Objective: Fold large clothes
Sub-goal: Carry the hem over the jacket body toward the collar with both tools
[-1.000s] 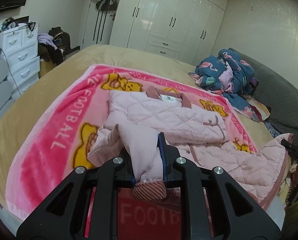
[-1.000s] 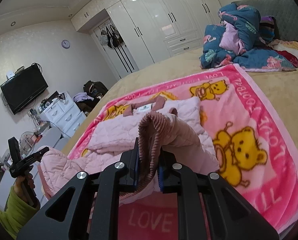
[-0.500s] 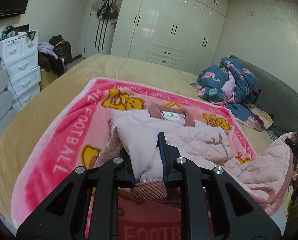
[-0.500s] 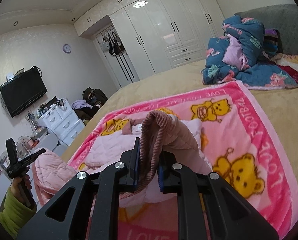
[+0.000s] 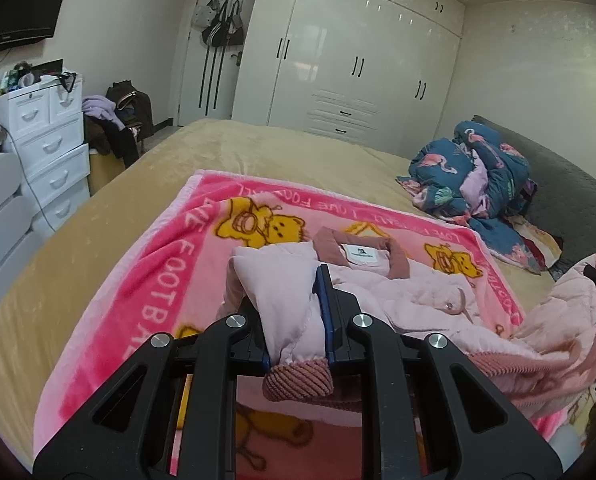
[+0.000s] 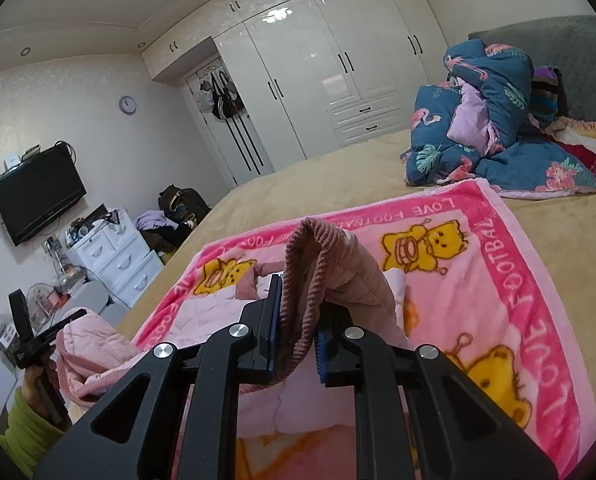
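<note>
A pale pink quilted jacket [image 5: 402,292] with a dusty-rose corduroy collar lies on a pink bear-print blanket [image 5: 169,264] on the bed. My left gripper [image 5: 293,320] is shut on the jacket's bottom hem corner, lifted above the body, with the ribbed hem band hanging out below the fingers. My right gripper [image 6: 298,332] is shut on the jacket's [image 6: 346,276] other ribbed hem corner, also raised. Each gripper appears at the edge of the other's view, with quilted fabric draped from it. The lower part of the jacket is hidden under the lifted fold.
A heap of blue flamingo bedding [image 5: 474,176] sits at the head of the tan bed [image 5: 289,148], against a grey headboard [image 6: 558,56]. White drawers [image 5: 45,148] and clothes stand on the left. White wardrobes [image 5: 350,64] line the far wall. A hand in a green sleeve [image 6: 25,428] holds the left gripper.
Both grippers have carried the hem corners forward and up toward the collar. The folded lower half now covers more of the jacket's body, and the collar looks nearer.
</note>
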`<control>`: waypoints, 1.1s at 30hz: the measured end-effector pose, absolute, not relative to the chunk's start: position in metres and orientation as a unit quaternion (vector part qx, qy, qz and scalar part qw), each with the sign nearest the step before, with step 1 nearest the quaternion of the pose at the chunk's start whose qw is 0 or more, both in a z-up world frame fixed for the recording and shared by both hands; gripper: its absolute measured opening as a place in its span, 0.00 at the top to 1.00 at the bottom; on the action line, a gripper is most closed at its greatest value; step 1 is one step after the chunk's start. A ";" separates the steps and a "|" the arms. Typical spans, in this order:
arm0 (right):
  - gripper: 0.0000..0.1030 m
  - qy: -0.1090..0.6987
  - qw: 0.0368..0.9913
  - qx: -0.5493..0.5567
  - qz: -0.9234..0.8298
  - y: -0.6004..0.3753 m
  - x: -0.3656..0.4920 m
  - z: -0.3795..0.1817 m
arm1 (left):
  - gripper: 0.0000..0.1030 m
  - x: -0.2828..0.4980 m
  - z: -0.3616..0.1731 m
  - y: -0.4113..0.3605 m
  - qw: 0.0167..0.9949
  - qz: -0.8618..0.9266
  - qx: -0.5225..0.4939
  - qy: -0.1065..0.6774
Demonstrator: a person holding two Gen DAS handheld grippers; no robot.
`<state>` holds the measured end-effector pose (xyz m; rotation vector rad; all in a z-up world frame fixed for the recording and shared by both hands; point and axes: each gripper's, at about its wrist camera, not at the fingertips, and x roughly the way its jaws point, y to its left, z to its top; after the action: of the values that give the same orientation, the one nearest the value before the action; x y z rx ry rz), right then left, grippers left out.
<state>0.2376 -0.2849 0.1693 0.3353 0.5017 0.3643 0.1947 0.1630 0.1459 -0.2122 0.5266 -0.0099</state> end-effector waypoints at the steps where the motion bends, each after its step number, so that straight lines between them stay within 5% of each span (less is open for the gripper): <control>1: 0.87 0.247 0.938 0.168 0.177 -0.285 0.243 0.168 | 0.89 0.199 0.145 0.164 0.960 -0.004 -0.104 0.261; 27: 0.86 0.301 0.921 0.198 0.149 -0.293 0.346 0.125 | 0.88 0.285 0.111 0.178 0.951 0.027 -0.085 0.297; 33: 0.77 0.310 0.912 0.217 0.157 -0.293 0.366 0.115 | 0.88 0.302 0.096 0.182 0.946 0.038 -0.078 0.313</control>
<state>0.3662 -0.2926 0.1153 0.4476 0.6379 0.3232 0.3023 0.1817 0.0965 -0.1580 0.6386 0.0779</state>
